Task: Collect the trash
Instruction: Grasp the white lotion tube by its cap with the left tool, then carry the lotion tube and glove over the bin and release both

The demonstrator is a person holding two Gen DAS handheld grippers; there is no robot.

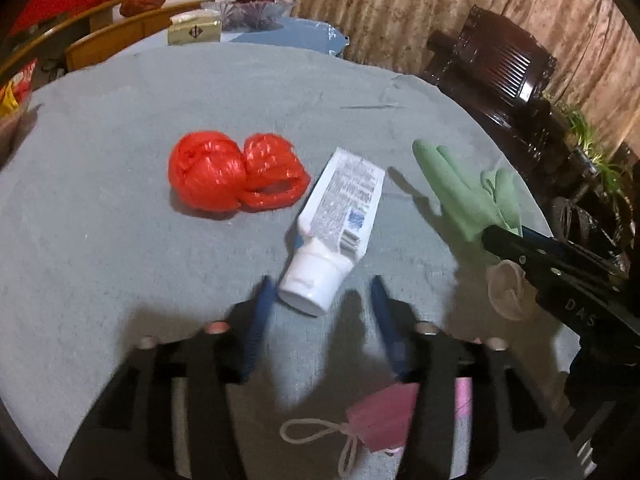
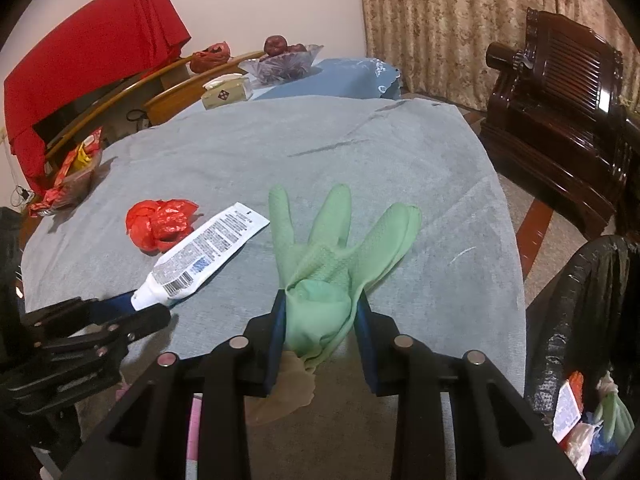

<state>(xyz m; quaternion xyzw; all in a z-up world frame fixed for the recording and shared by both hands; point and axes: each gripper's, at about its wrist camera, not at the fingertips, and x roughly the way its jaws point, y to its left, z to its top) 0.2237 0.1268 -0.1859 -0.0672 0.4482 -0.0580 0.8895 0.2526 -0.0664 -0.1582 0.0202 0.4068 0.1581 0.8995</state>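
Grey-covered table (image 2: 400,168) spreads ahead of both tools. Right gripper (image 2: 320,312) is clamped on the green glove (image 2: 332,264). Left gripper (image 1: 320,300) gapes wide, the white tube (image 1: 336,216) just beyond its tips, the red bag (image 1: 232,172) farther left.

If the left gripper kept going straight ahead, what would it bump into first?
Probably the white capped end of the white squeeze tube, lying just ahead of the left gripper with its jaws open; depth is hard to judge.

Both wrist cams sit low and close over the grey cloth-covered surface (image 1: 160,92), facing the far curtain; both catch the white printed tube (image 1: 340,204) (image 2: 208,252).
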